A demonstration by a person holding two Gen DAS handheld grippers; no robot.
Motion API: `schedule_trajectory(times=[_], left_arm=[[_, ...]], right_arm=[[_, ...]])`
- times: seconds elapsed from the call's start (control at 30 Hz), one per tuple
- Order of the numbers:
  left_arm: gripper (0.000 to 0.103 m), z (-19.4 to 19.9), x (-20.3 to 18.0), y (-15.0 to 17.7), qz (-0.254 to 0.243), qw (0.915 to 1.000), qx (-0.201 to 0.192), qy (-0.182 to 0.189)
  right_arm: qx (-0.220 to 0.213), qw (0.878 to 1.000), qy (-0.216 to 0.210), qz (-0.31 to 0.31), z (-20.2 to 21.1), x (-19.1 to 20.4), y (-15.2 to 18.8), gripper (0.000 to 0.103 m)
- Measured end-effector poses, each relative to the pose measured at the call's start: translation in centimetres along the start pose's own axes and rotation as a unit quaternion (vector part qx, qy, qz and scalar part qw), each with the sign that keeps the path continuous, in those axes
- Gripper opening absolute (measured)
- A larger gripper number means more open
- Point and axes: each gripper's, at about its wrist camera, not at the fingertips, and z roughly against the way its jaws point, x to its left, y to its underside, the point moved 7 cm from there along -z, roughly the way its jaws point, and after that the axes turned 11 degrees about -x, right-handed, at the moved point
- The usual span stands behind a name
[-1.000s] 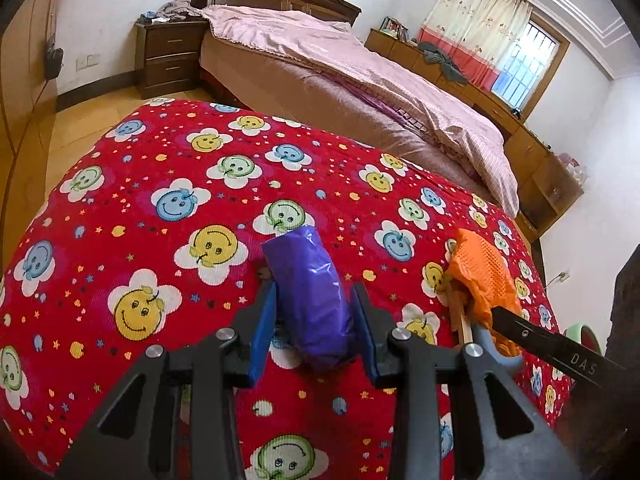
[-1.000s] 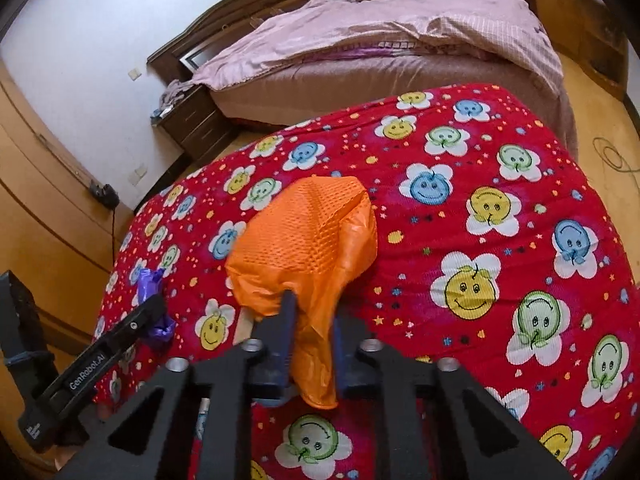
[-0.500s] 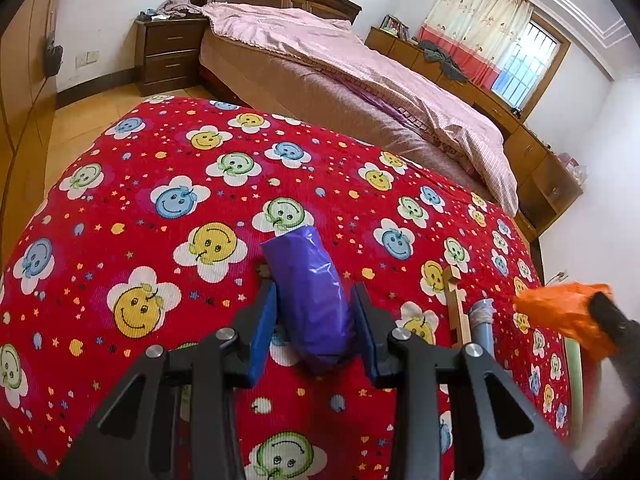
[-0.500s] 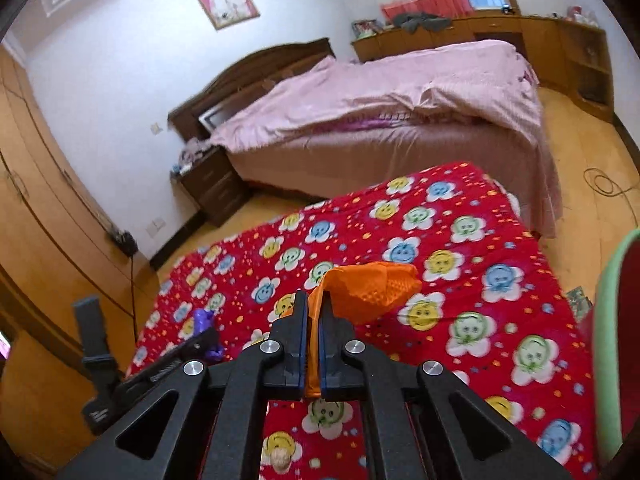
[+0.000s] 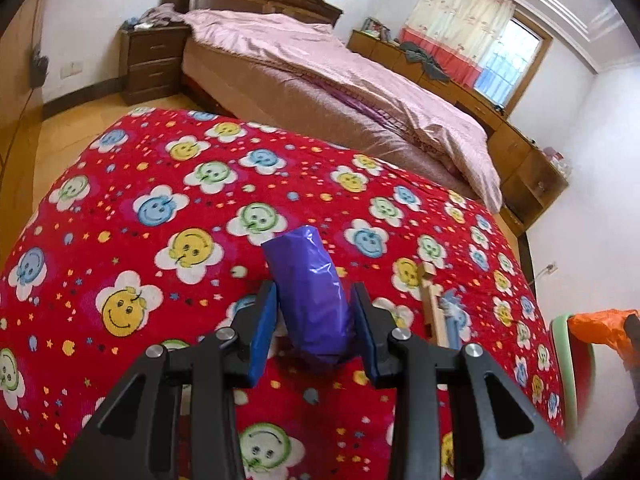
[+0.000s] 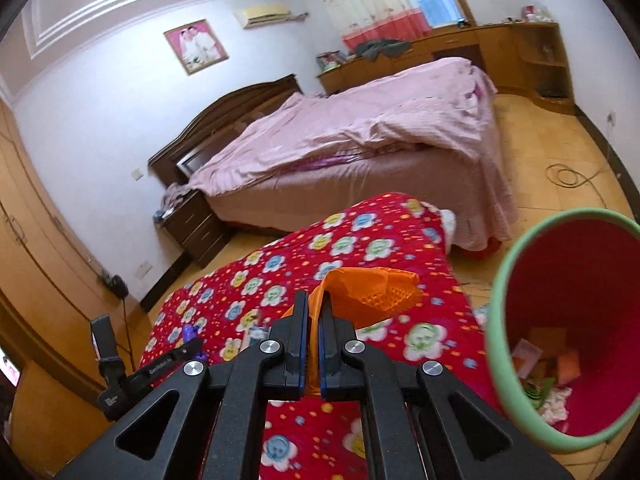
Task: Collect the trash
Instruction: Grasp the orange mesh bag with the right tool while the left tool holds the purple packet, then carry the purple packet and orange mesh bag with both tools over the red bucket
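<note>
My left gripper [image 5: 314, 308] is shut on a purple plastic wrapper [image 5: 310, 288], held just above the red smiley-flower blanket [image 5: 160, 264]. My right gripper [image 6: 314, 308] is shut on a crumpled orange mesh bag [image 6: 372, 286], raised above the blanket's right edge, left of a red trash bin with a green rim [image 6: 496, 312]. The bin holds several scraps. The orange bag [image 5: 600, 326] and bin rim [image 5: 560, 344] also show at the right edge of the left wrist view. The left gripper shows small at the left of the right wrist view [image 6: 188, 346].
A wooden stick and a small blue-white scrap [image 5: 440, 312] lie on the blanket right of my left gripper. A bed with a pink cover [image 6: 360, 140] stands behind, with a nightstand [image 5: 154, 62] and wooden cabinets. A cable [image 6: 572, 176] lies on the floor.
My right gripper lifted the orange bag off the blanket and carried it right, up to the bin. My left gripper stayed shut on the purple wrapper, barely moving.
</note>
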Motion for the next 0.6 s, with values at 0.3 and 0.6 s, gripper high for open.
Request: schedule_trajectory(times=[0.3,0.6], left_arm=[[0.038,3.9,-4.5,-1.1,-0.043,0.9987,-0.017,0.022],[0.038,8.0,-10.0,-1.5,-0.057,0.995,-0.023,0.079]], right_arm=[[-0.048,0.998,0.024,-0.034,5.1,-3.9,-1.7,0.004],[-0.089,0.994,0.037,-0.055,9.6,-7.0,-3.2,0.004]])
